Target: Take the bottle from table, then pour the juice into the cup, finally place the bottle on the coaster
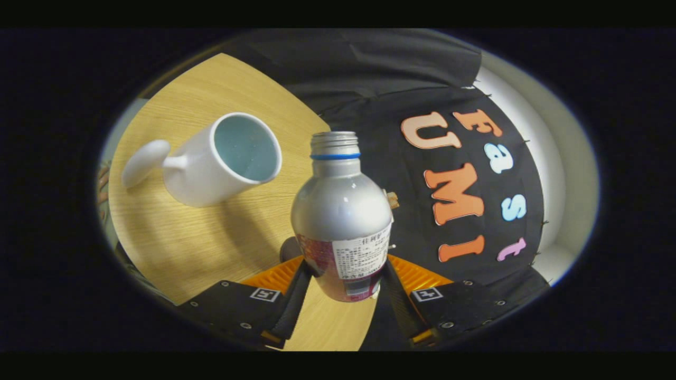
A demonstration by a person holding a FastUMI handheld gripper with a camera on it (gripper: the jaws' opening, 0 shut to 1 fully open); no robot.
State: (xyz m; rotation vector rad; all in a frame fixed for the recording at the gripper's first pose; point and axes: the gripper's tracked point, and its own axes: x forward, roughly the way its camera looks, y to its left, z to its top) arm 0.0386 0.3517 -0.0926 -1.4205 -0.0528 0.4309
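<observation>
The gripper (342, 279) is clamped on the silver bottle's (340, 211) labelled base — neck uncapped, long axis pointing away at twelve o'clock; the white cup (222, 161) sits at ten o'clock on the wooden table (174, 237).

Printed label (363, 254) on bottle (340, 206): small print, too fine to read. Square black-white coded markers (265, 294) on fingers (232, 309) of gripper (346, 272), at 7 and 5 o'clock from bottle base; both fingers pressed on bottle.
</observation>
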